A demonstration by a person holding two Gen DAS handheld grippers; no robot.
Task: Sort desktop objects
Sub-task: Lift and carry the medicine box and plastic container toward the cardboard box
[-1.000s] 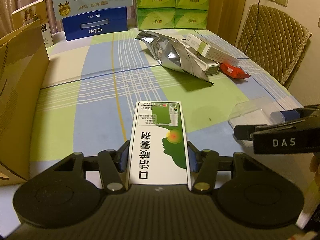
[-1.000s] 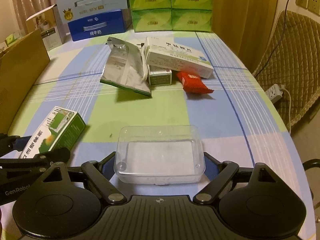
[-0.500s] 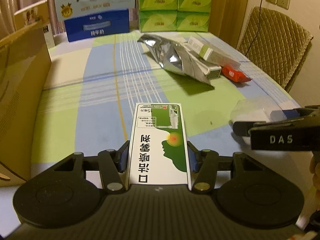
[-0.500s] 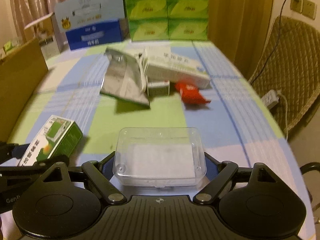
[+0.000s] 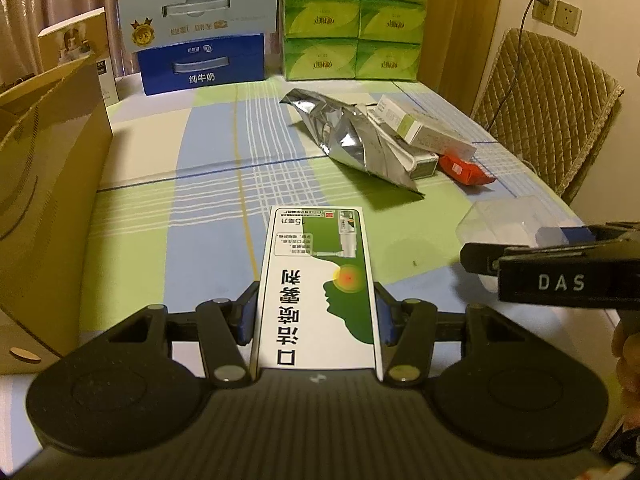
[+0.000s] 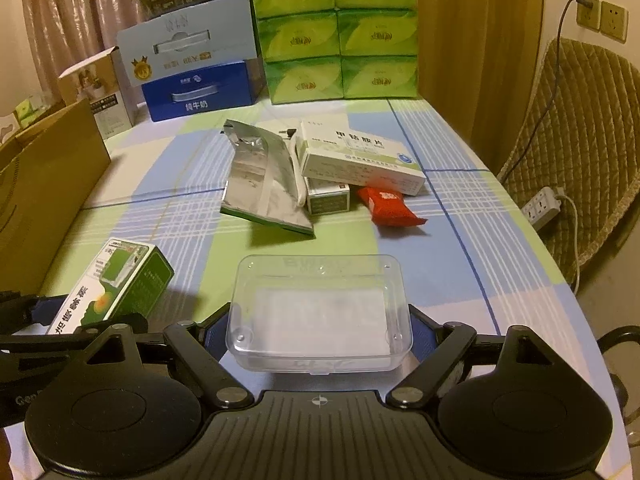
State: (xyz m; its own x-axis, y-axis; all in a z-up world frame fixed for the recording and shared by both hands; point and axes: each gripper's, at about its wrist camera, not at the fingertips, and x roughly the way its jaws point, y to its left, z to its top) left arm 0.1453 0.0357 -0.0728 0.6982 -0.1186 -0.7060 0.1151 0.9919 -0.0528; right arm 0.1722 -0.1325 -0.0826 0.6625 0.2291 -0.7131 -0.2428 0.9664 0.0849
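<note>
Left gripper [image 5: 316,316]: black, ribbed centre plate, two round side discs, silver screws on linkage arms, blue pads on fingers [image 5: 243,317]. Right gripper [image 6: 319,330]: same build, white "DAS" on its side in the left view.

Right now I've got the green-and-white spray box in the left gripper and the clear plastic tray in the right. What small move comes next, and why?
Probably bring the green-and-white spray box, clamped in the left gripper, across over the clear plastic tray held by the right gripper. The tray looks empty and faces up, the two grippers are already side by side, and the silver foil pouch and other packets lie farther off.
</note>
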